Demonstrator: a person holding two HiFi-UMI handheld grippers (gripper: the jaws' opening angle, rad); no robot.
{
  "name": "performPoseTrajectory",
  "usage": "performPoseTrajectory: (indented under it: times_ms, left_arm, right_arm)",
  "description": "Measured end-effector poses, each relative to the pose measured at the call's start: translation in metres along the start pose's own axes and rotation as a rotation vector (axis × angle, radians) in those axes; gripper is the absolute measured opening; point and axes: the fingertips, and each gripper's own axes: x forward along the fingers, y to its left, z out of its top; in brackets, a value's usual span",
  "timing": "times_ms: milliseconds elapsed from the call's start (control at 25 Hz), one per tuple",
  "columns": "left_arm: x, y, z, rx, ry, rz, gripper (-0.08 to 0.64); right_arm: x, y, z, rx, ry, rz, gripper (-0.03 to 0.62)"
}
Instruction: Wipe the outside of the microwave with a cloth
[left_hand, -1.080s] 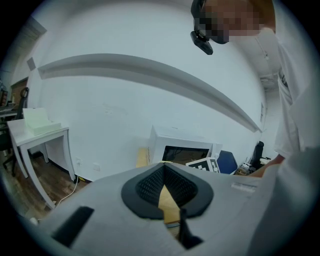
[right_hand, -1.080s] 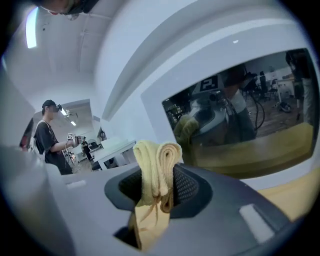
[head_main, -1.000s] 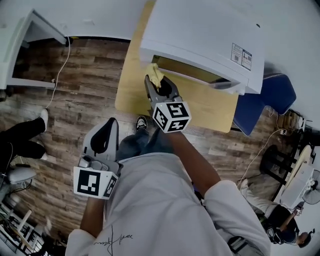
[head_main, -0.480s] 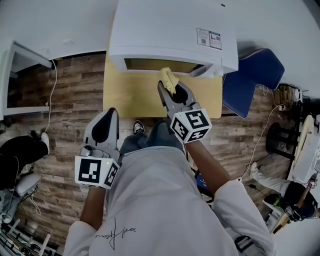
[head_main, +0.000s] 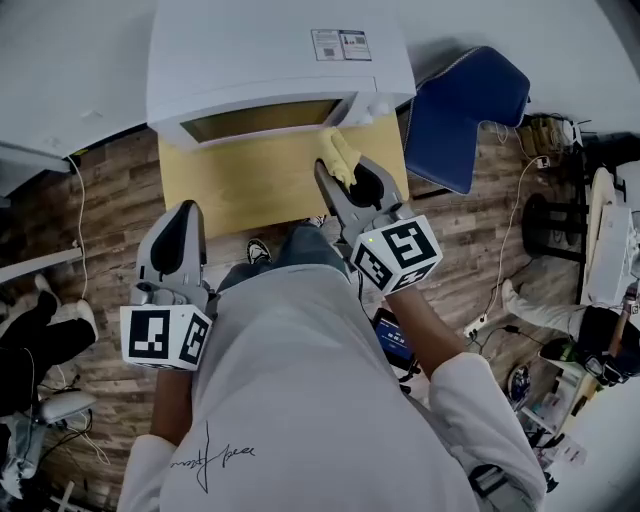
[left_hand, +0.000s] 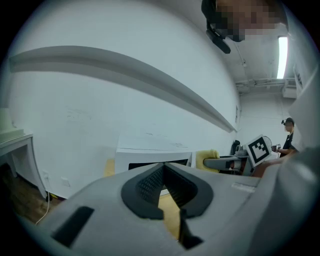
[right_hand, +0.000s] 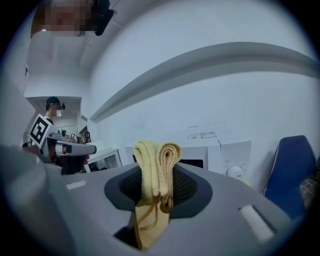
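There is one microwave (head_main: 270, 55), one cloth (head_main: 337, 152), one table (head_main: 240, 180) and one blue chair (head_main: 465, 105), with two grippers at work. The right gripper (head_main: 338, 178) has its jaws clamped on the yellow cloth, which is folded into a thick roll and sticks out past the jaw tips. In the right gripper view the roll (right_hand: 157, 167) stands up between the dark pads, and the white microwave (right_hand: 217, 150) lies straight ahead of it, its single dial (right_hand: 234, 171) a little to the right of the cloth. From the head view the cloth's free end sits close under the microwave's front right corner; contact cannot be made out. The blue chair stands to the right of this gripper, beside the table. The left gripper (head_main: 184, 215) is held back to the left of the right one and nearer the person's body, over the wood floor (head_main: 100, 210) just off the table's near edge. Its jaws (left_hand: 162, 167) are pressed together with nothing between them, and beyond them the microwave's front (left_hand: 150, 156) shows. Nothing stands between either gripper and the microwave.
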Motion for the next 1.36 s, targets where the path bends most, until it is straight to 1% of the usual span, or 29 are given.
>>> performPoseTrajectory:
  times_ms: [160,400,560,680,920,1080,1240,1360]
  left_arm:
    - [0.002,-0.007,0.002,-0.006,-0.005,-0.014,-0.006]
    - [0.0,0.003,0.009,0.003,-0.026,0.02,-0.006]
    - [0.0,0.008,0.008,-0.011,-0.03,0.04,-0.006]
    - [-0.001,0.009,0.003,-0.029,-0.026,0.045,-0.006]
    - [0.002,0.0,-0.008,-0.046,0.003,0.01,-0.006]
    - [0.003,-0.003,-0.014,-0.076,0.014,-0.015,-0.005]
    - [0.003,-0.015,-0.022,-0.062,0.038,-0.078,-0.005]
    - [0.004,-0.023,-0.027,-0.045,0.056,-0.104,-0.005]
  right_arm:
    - [-0.019,-0.001,0.01,-0.014,0.004,0.006,0.121]
    - [-0.029,-0.001,0.016,-0.015,0.022,0.011,0.117]
    - [-0.033,-0.006,0.011,0.019,0.03,-0.007,0.117]
    - [-0.035,-0.008,0.007,0.019,0.044,-0.022,0.117]
    - [-0.04,-0.006,0.007,0.011,0.065,-0.019,0.117]
    - [-0.043,-0.006,0.006,-0.001,0.086,-0.014,0.114]
    - [-0.046,-0.004,0.006,-0.002,0.094,-0.002,0.112]
    - [-0.049,-0.001,0.006,-0.006,0.098,0.014,0.112]
